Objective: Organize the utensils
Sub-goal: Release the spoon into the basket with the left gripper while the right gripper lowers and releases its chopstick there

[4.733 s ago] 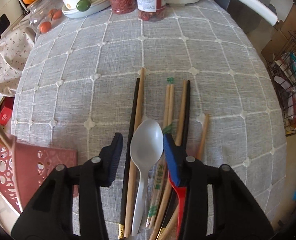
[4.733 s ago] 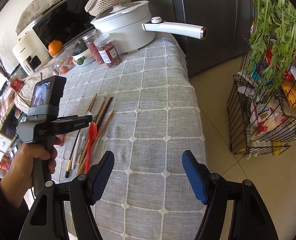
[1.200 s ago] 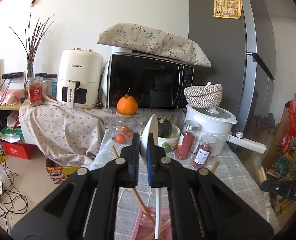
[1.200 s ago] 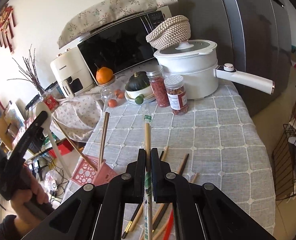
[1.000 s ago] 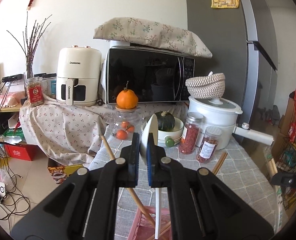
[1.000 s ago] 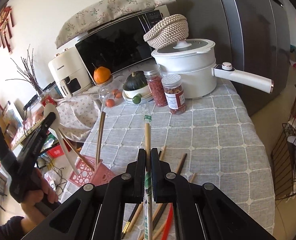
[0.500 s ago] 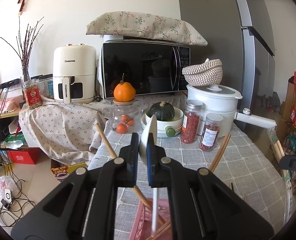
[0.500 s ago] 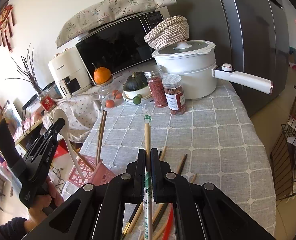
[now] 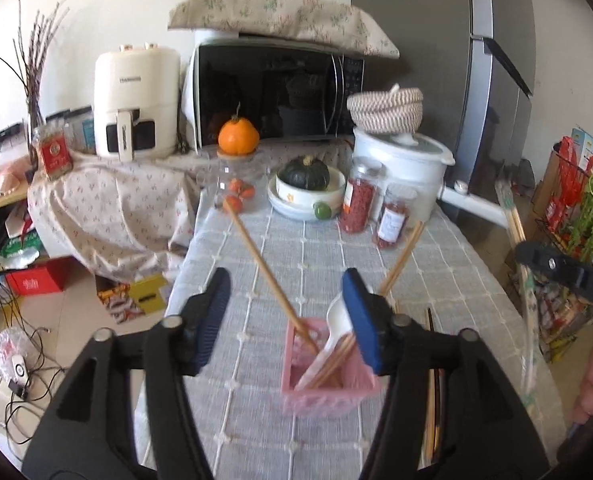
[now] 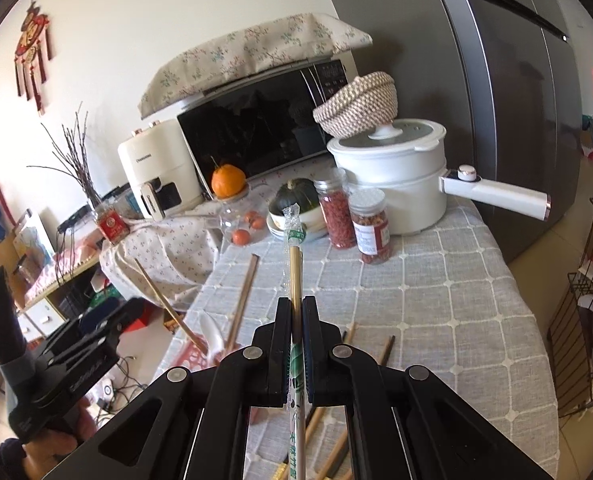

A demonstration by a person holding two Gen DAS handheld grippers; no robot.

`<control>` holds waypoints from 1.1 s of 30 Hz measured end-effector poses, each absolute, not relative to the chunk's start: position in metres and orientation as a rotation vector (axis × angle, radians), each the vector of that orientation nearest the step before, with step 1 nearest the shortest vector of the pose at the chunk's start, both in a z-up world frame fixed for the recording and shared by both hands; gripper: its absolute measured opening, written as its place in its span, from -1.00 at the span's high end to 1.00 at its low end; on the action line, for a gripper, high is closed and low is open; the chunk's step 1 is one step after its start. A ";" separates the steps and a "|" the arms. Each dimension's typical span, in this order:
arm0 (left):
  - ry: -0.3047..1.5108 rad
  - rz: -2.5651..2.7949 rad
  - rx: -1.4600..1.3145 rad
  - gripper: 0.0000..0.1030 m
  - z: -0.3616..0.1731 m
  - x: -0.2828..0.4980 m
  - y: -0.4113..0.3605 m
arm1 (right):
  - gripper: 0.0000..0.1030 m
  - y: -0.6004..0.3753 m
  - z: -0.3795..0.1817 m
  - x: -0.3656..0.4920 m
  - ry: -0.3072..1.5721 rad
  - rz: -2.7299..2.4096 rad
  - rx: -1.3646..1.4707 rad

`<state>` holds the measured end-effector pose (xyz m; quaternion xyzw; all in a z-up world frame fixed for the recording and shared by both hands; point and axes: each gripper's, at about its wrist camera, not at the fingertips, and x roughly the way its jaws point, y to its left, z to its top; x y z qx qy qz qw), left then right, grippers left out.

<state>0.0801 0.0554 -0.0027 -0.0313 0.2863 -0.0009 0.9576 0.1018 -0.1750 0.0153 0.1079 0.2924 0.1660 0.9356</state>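
Both tools are showing matte black plastic arms with round silver screws at the joints. The left tool point(image 9: 286, 312) is wearing ribbed blue pads point(image 9: 358, 314). The right tool point(image 10: 295, 330) is black too, with white lettering showing on its side.

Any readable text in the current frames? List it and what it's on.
"DAS": partial white lettering on the right gripper's body, left-wrist view.
Air fryer brand: blurred.
Wrapped chopsticks green print: unreadable.
Jar labels, red tin, fridge note: too small.
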 end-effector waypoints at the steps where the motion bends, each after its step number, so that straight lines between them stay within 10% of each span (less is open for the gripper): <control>1: 0.600 -0.006 -0.055 -0.28 -0.002 0.078 0.057 | 0.90 -0.170 0.018 0.102 0.586 0.343 0.228; 23: 0.761 0.017 -0.129 -0.36 -0.007 0.049 0.152 | 0.89 -0.051 0.007 0.097 0.077 0.051 0.267; 33: 0.755 -0.005 -0.141 -0.36 -0.005 0.052 0.151 | 0.90 -0.046 -0.023 0.087 0.123 0.059 0.282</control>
